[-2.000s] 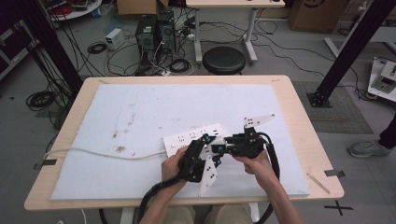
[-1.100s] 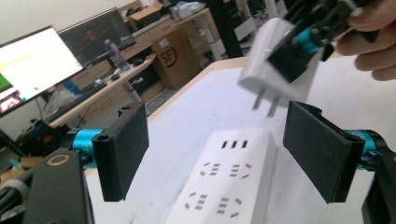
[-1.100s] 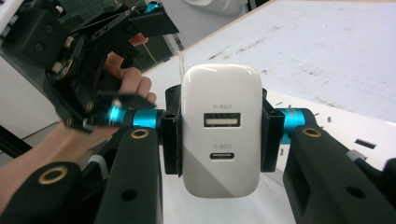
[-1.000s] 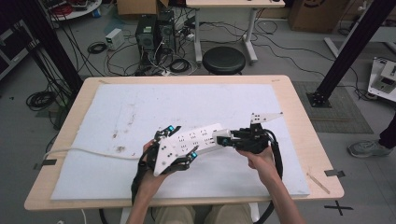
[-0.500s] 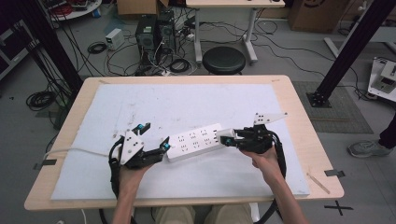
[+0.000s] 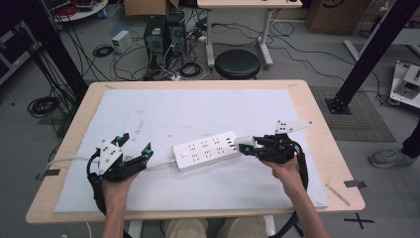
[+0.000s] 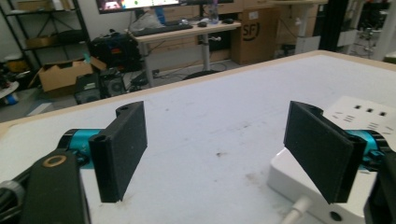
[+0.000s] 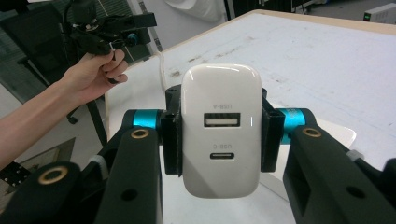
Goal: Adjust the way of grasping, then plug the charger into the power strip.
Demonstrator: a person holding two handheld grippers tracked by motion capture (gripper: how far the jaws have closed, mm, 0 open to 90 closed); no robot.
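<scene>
I hold the right tongs (image 6: 246,147) clamped on a white USB charger (image 8: 220,128); in the right gripper view the pads press both flanks of its body, and its USB-A and USB-C ports face the camera. In the high view the charger (image 6: 244,145) sits at the right end of the white power strip (image 6: 205,150), touching or just beside it; I cannot tell from these views whether its prongs are seated in a socket.

The power strip lies flat on the white mat (image 6: 198,114) near the middle of the tabletop (image 6: 317,134), with its cord (image 6: 64,160) running off to the left edge.

The left tongs (image 6: 147,151) stand wide, have just been opening, and hold nothing. In the left gripper view the left end of the strip (image 7: 299,182) and its cord exit lie just beside the one jaw, not between the two. In the high view these tongs rest off the strip's left end, apart from it.

Status, as I judge it: the charger is gripped and brought to the strip, and the strip is released and lying level. Remaining: confirm alignment with a socket, press the charger fully home, brace the strip with the left tongs if it slides, then release.
</scene>
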